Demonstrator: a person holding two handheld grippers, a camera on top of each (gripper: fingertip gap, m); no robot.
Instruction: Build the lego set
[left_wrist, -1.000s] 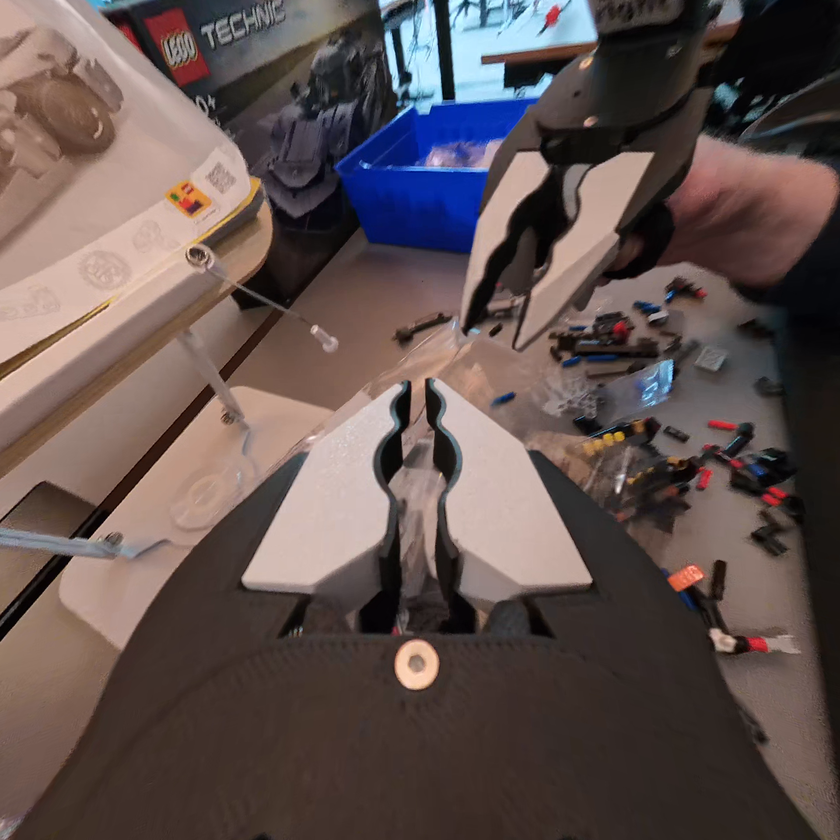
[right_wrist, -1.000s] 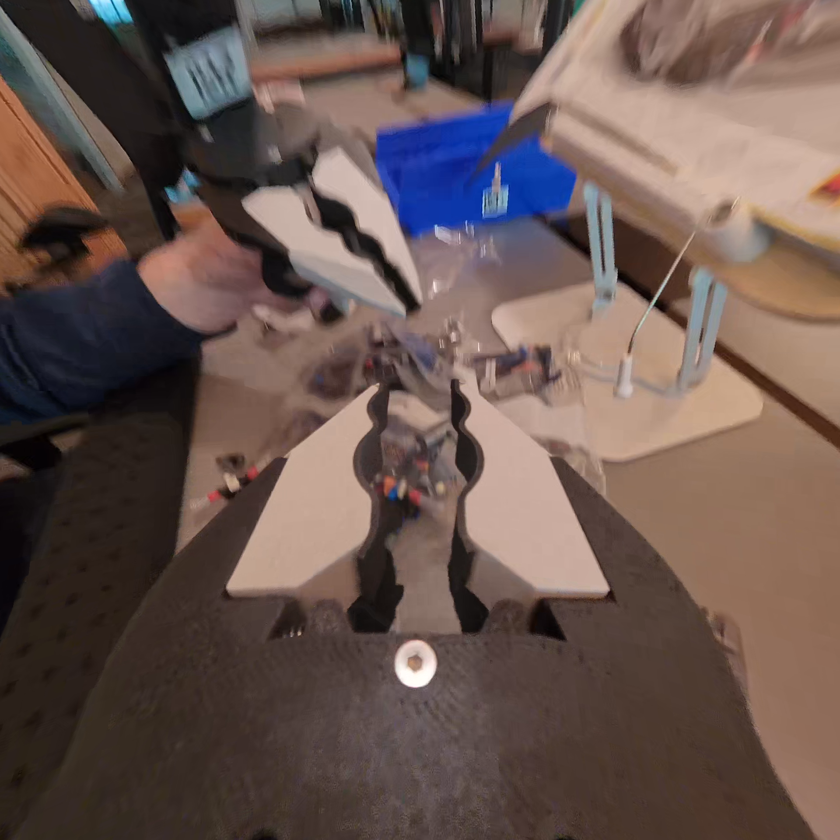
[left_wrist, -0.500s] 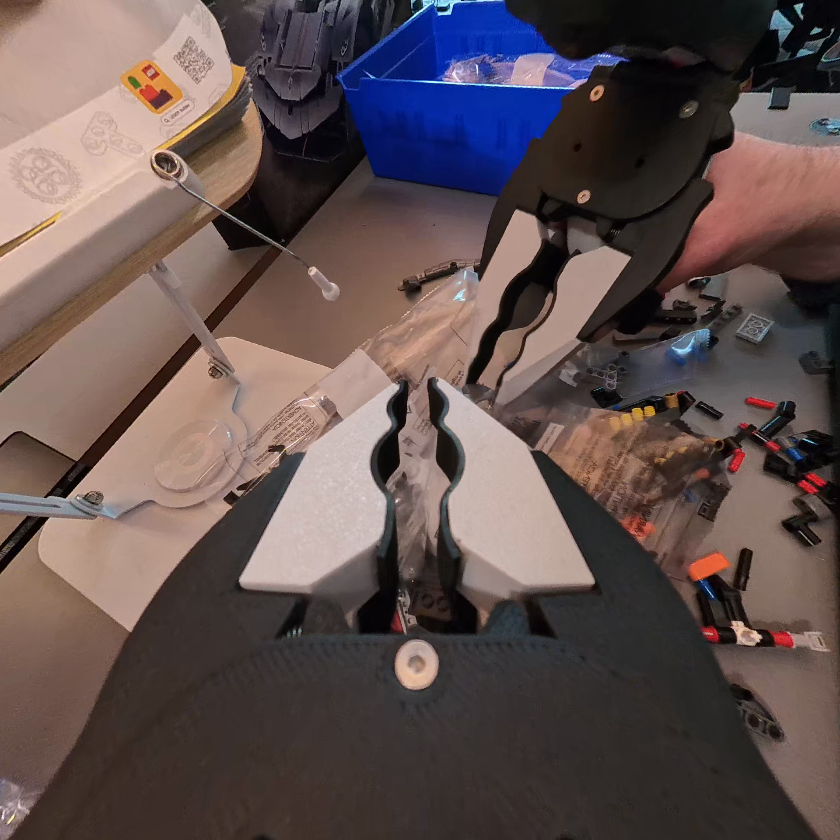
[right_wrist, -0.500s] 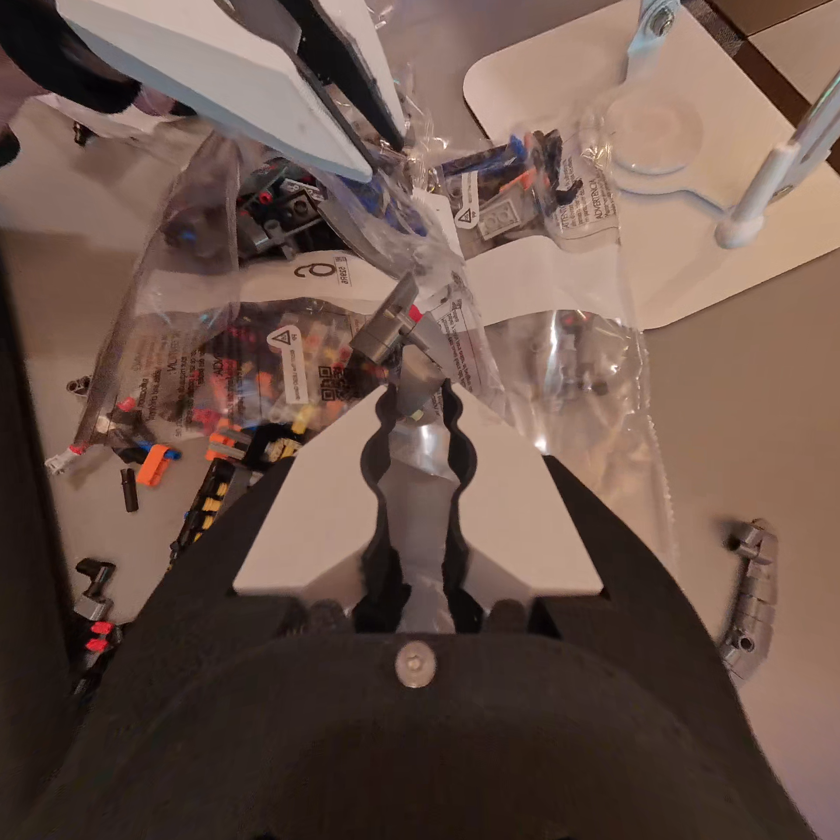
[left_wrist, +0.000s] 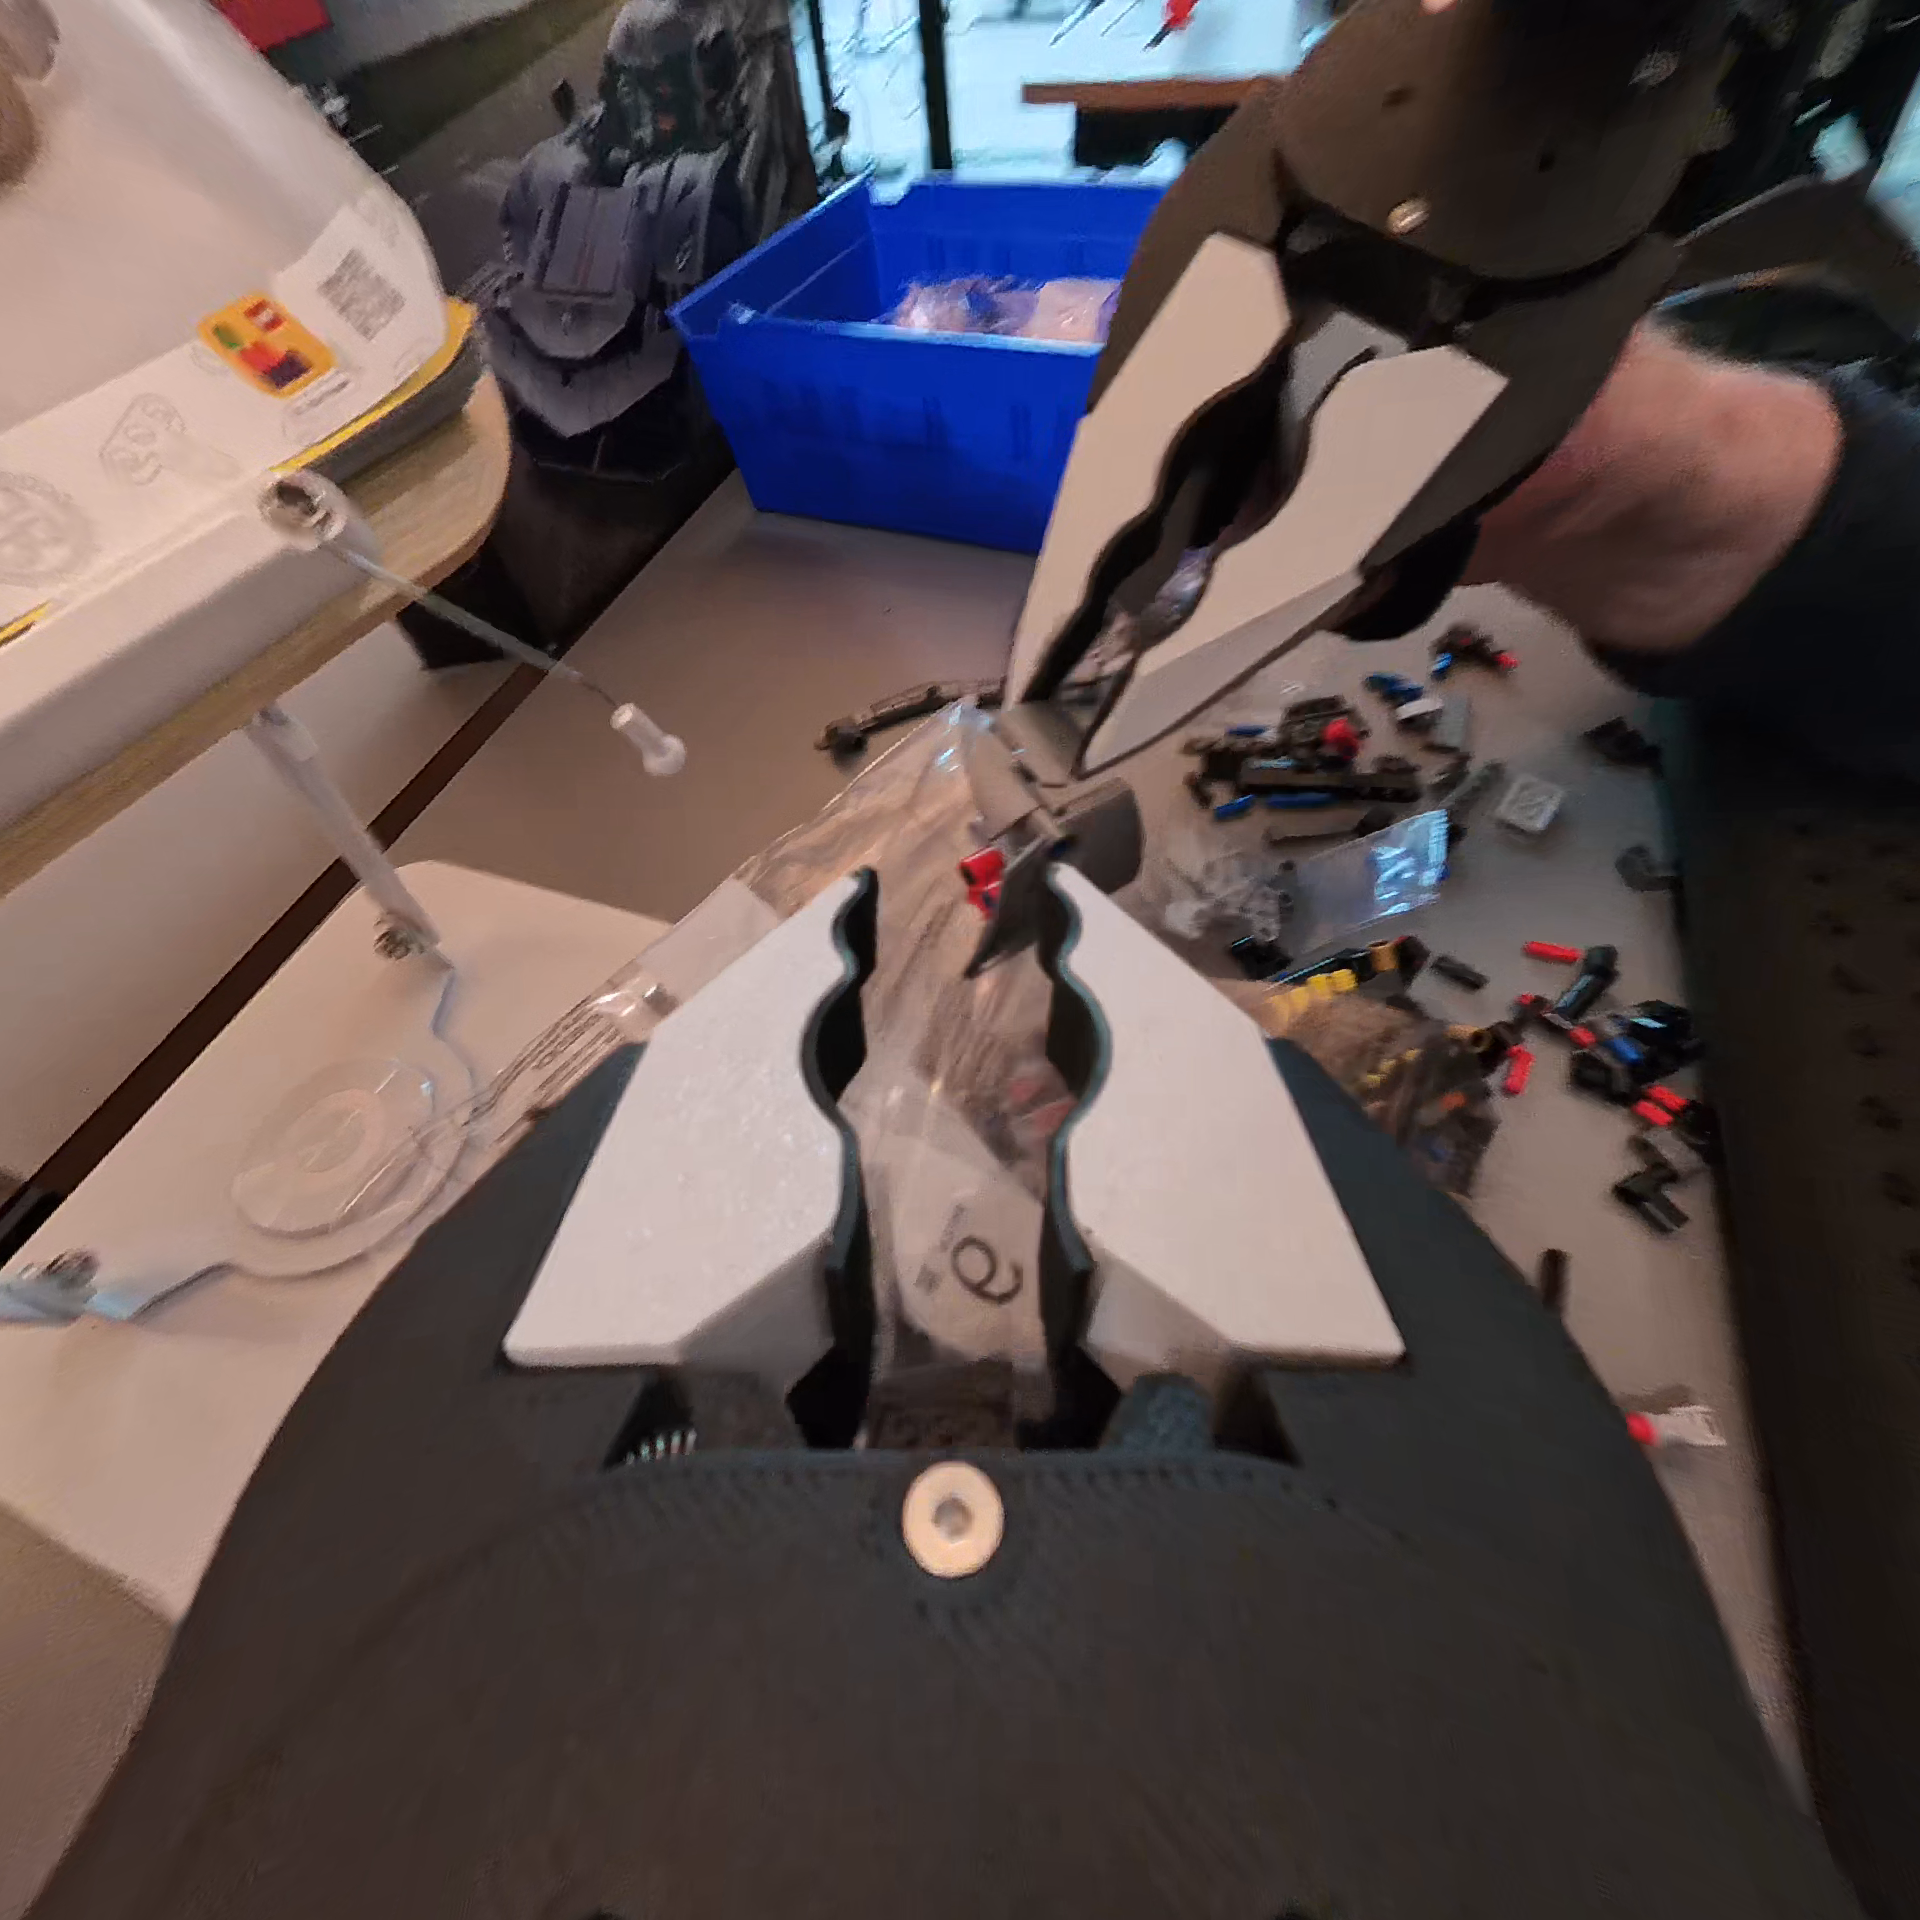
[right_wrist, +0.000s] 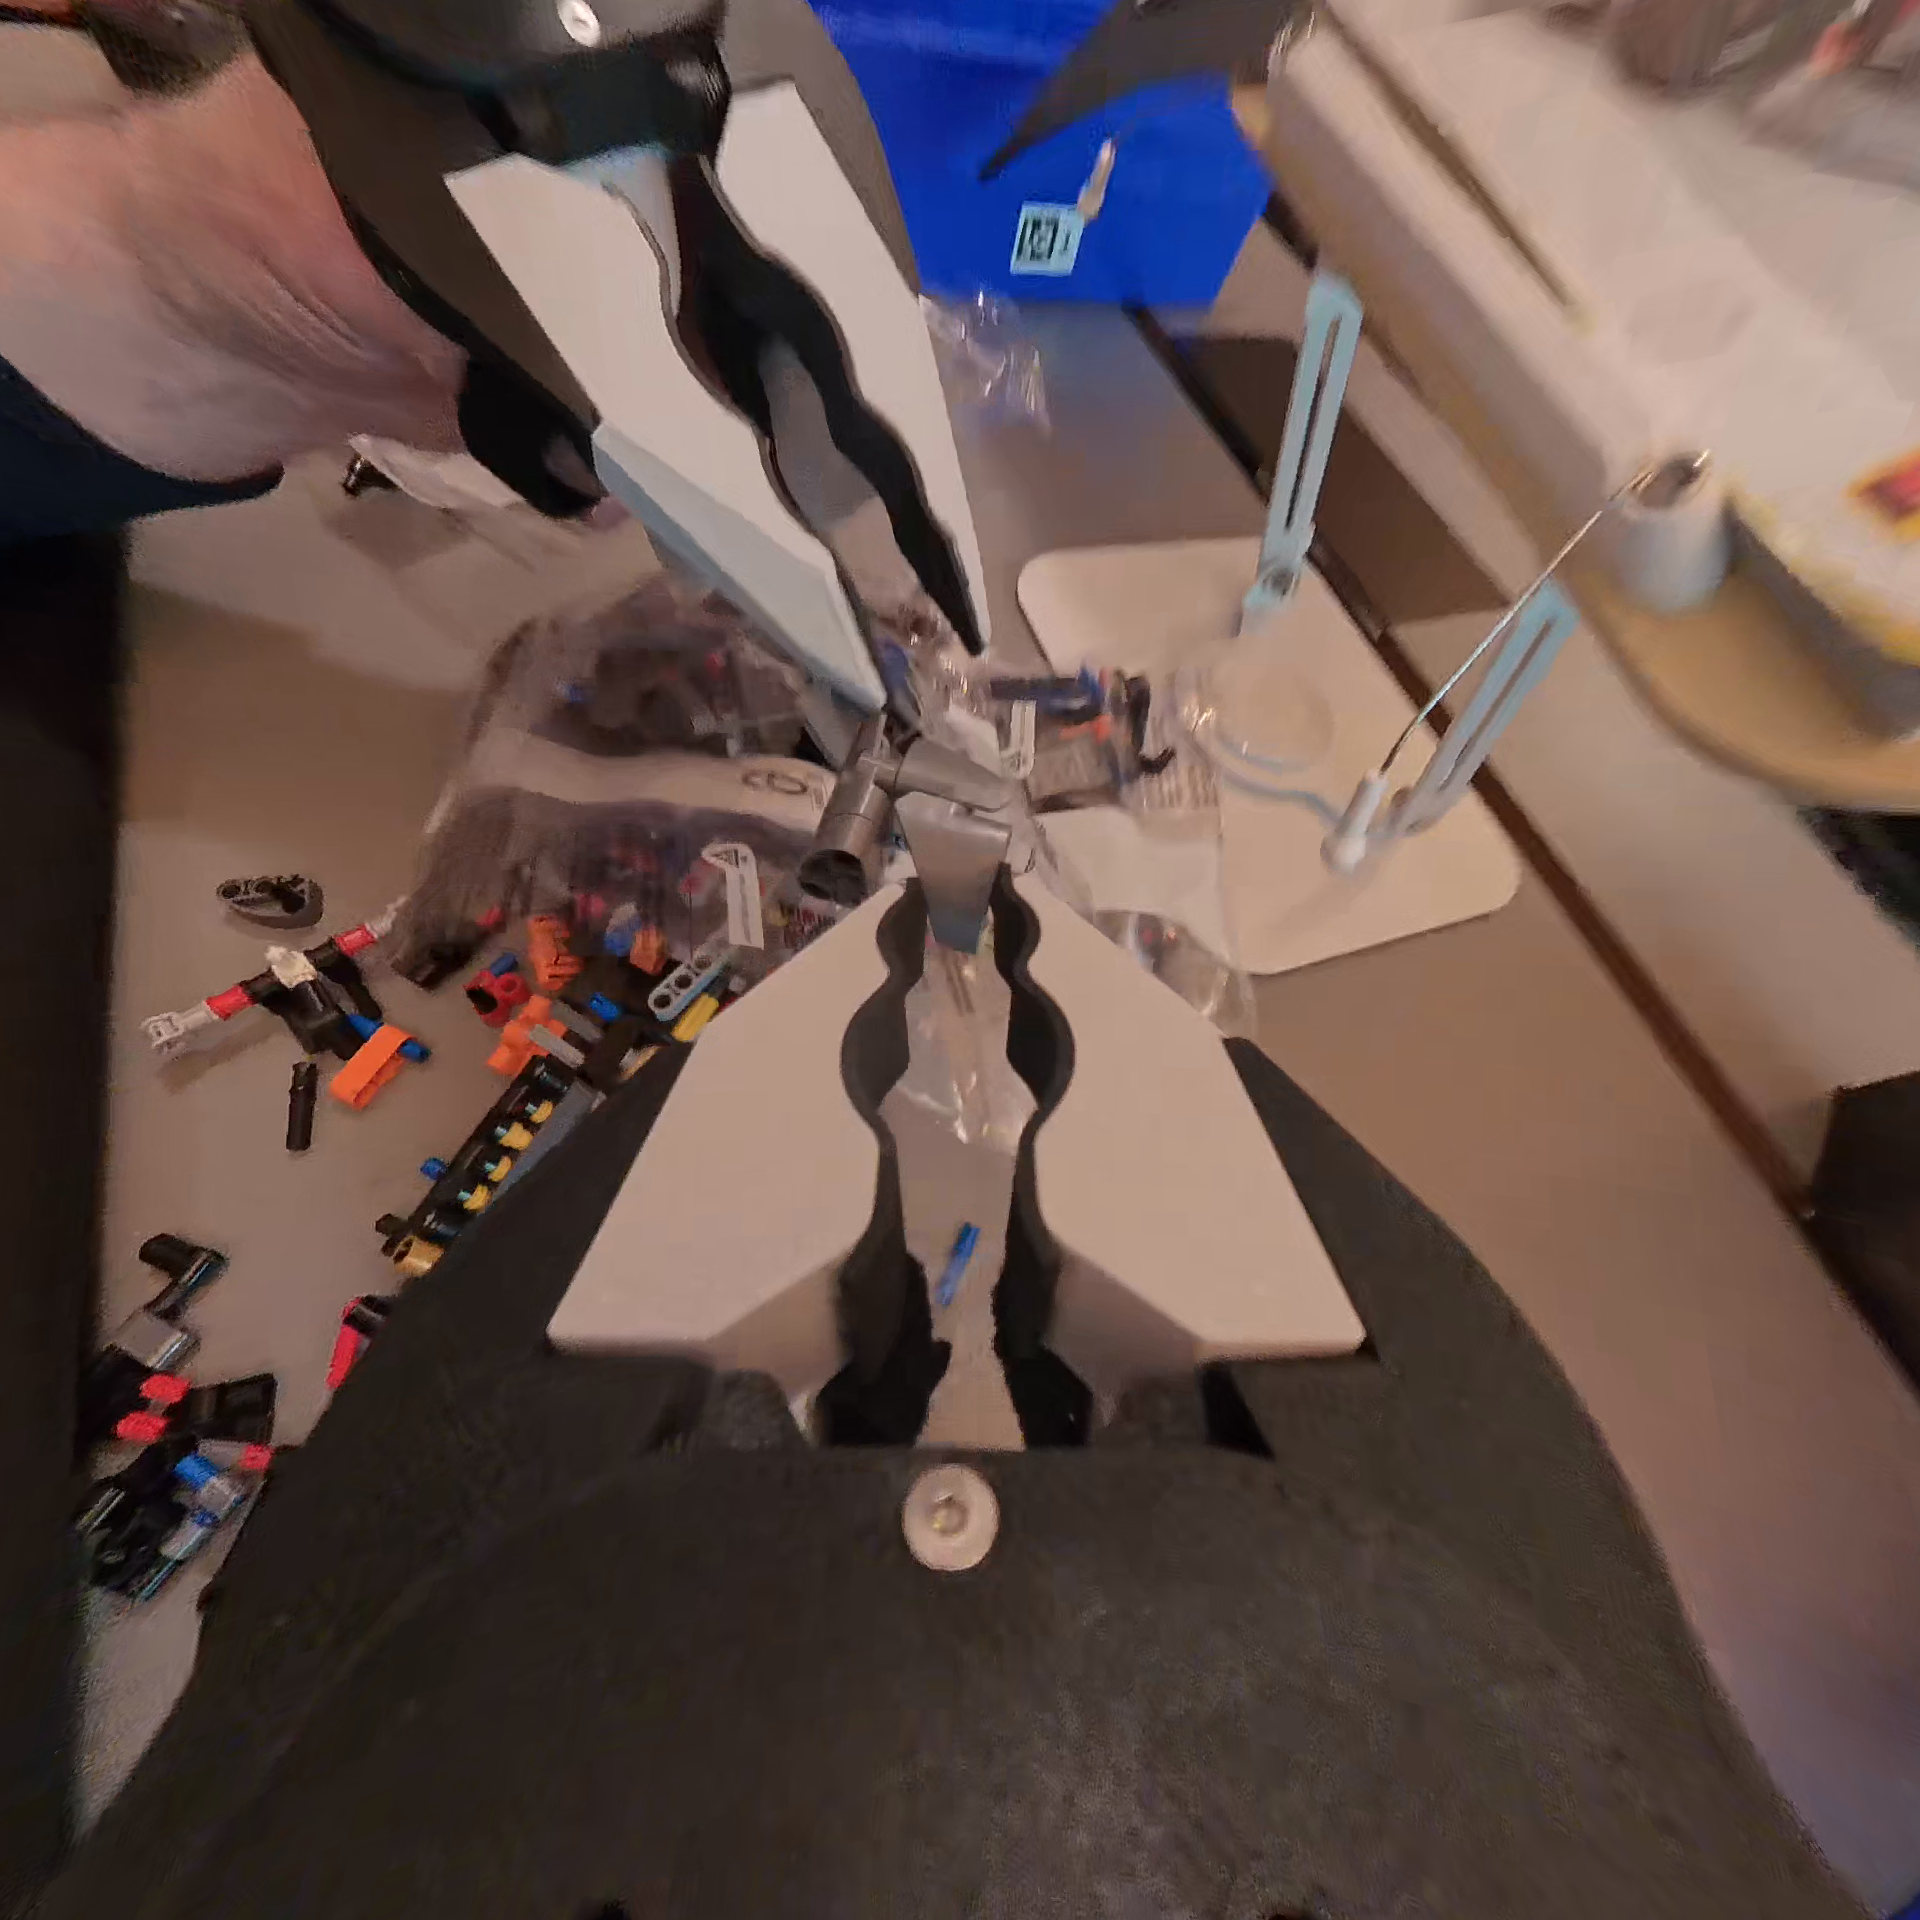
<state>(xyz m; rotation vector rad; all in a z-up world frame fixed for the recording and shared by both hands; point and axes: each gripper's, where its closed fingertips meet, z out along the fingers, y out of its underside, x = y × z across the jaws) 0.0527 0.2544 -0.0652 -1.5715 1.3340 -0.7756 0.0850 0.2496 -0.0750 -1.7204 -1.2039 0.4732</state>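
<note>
Left claw (left_wrist: 956, 894) has opened; grey piece (right_wrist: 951, 842) points away.

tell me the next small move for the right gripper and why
Probably lift the right gripper clear of the plastic bag: it is shut on a grey lego piece just above the bag, and the left gripper stands open.

Two grippers: left gripper (left_wrist: 961, 904) near, right gripper (left_wrist: 1055, 727) far right. Two hands, one per gripper; one (left_wrist: 1621, 520) visible far right. One blue bin (left_wrist: 883, 405) far centre. One white stand base (left_wrist: 260, 1039) left. One grey lego piece (right_wrist: 940, 821) centre. Several clear bags (right_wrist: 623, 821); loose lego parts (left_wrist: 1558, 1018) right, too many and too blurred to count.
</note>
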